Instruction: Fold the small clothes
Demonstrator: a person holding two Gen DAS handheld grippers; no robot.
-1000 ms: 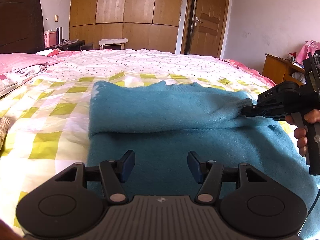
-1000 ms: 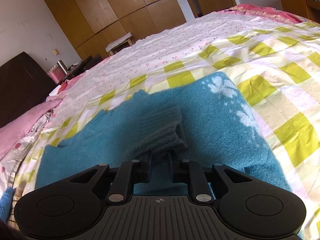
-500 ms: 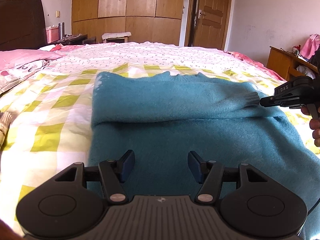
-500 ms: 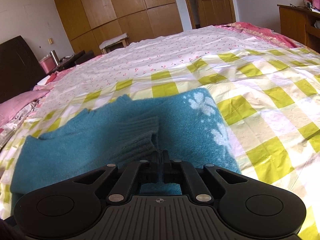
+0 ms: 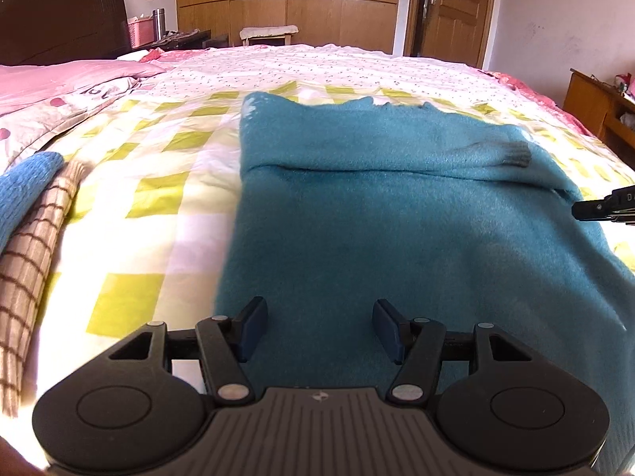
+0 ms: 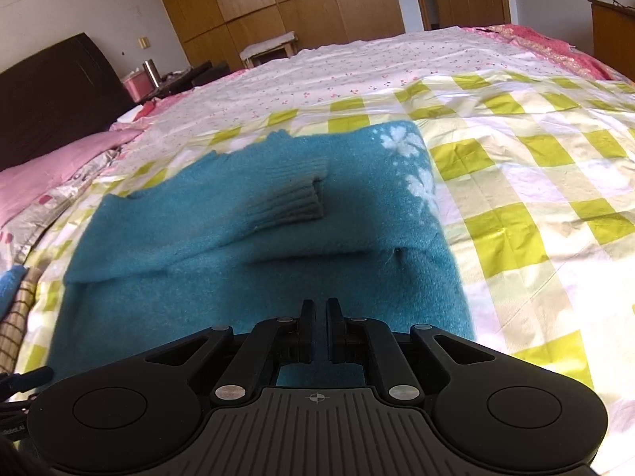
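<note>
Teal sweater [image 5: 397,230] on bed [image 5: 166,182], sleeve folded across.
Left tool [image 5: 317,327] wide, empty (over near hem); right tool [image 6: 320,317] narrow, empty; grey cuff [image 6: 293,198] lies free.

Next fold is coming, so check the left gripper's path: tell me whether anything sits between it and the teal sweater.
Nothing visible does. The left gripper hangs open directly over the teal sweater; the folded brown checked cloth lies off to the side.
</note>
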